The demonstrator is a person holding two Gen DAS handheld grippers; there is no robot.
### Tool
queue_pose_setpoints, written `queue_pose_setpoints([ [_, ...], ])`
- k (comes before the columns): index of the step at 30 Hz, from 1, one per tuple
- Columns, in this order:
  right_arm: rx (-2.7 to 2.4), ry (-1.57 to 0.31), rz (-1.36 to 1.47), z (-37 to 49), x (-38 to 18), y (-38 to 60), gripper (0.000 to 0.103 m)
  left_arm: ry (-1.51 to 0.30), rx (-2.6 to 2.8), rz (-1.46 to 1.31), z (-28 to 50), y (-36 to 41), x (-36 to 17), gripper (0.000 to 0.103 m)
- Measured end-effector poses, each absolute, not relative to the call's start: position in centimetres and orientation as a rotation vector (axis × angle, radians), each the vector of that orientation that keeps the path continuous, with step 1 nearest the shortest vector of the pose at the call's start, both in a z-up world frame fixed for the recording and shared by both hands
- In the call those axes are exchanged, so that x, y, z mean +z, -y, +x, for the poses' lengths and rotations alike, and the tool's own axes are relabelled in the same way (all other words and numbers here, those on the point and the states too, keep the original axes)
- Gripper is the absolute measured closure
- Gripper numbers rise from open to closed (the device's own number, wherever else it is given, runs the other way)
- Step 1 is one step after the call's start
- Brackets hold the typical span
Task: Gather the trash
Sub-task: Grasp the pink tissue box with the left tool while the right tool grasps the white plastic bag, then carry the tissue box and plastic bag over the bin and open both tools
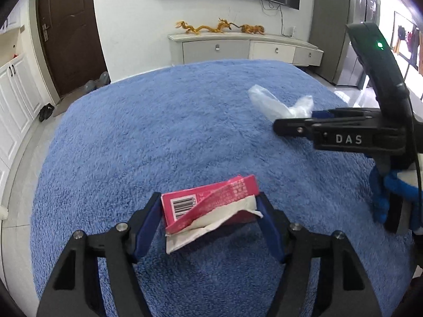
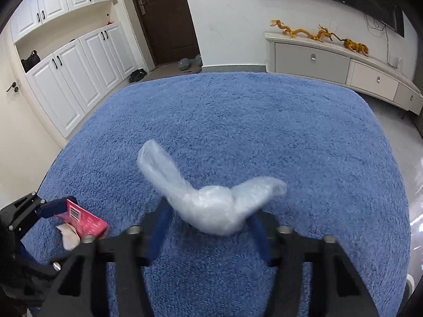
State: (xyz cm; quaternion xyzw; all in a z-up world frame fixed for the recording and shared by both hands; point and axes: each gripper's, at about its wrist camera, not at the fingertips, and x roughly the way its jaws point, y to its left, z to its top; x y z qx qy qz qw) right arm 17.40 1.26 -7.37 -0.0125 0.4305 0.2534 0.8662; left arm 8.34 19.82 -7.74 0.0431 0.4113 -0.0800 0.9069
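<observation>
My left gripper (image 1: 210, 204) is shut on a torn pink carton (image 1: 208, 200) with a barcode and white paper hanging from it, held above the blue rug (image 1: 158, 132). My right gripper (image 2: 208, 211) is shut on a crumpled clear plastic bag (image 2: 208, 203), whose two ends stick up and out past the fingers. The right gripper (image 1: 290, 125) also shows at the right of the left wrist view, with the bag (image 1: 277, 103) at its tips. The left gripper and the carton (image 2: 84, 220) show at the lower left of the right wrist view.
The rug (image 2: 264, 132) covers most of the floor. A low white TV cabinet (image 1: 238, 47) with golden dragon figures stands at the far wall. A dark door (image 2: 164, 13) and white cupboards (image 2: 74, 66) stand to the left, with shoes (image 2: 137, 75) on the floor near them.
</observation>
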Motion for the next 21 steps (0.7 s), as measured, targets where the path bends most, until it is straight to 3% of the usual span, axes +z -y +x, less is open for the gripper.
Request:
queue_pose_setpoints([
  [13,0.492,-0.786,0.075,10.9,-2.0,5.9,0.065,-0.756,-0.179,0.109,4.8,-16.6,-3.5,0.036],
  [21,0.318,-0.699,0.133,5.7,1.3,16.0,0.065,-0.692,-0.309,0.130,4.2,-8.3,0.3,0.036],
])
